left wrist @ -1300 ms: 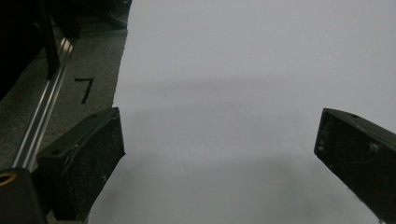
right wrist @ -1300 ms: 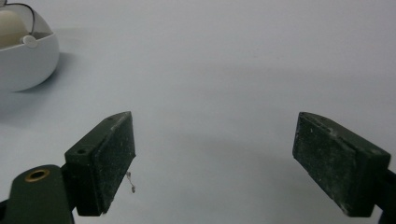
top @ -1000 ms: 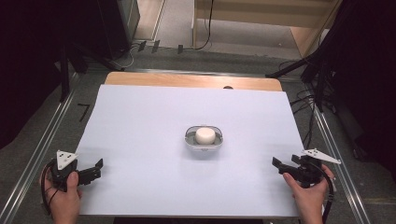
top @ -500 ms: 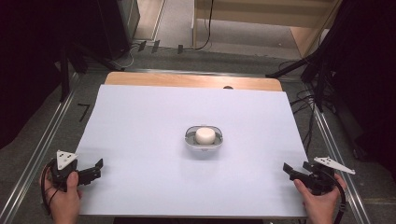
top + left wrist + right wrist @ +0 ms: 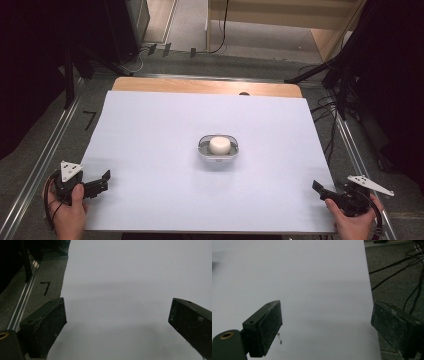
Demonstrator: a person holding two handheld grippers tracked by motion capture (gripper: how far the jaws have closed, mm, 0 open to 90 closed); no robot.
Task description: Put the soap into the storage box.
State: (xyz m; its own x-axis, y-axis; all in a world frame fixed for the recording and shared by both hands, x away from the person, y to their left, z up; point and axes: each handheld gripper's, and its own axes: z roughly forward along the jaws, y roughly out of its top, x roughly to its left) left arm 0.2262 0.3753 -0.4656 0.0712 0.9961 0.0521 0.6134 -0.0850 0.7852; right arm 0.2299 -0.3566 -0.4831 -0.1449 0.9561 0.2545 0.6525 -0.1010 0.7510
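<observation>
Two hand-held grippers, left (image 5: 102, 181) and right (image 5: 320, 189), sit released at the near corners; the right's jaws have just widened, bowl (image 5: 218, 148) well apart.

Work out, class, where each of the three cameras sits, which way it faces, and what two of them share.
High view: above the person's side, looking forward and down on the white table; both hands, left tongs, right tongs, small bowl.
Left gripper view: rides the left tongs, facing the table's left edge.
Right gripper view: rides the right tongs, facing the right edge, floor cables.
Shared: open jaws, white table.
</observation>
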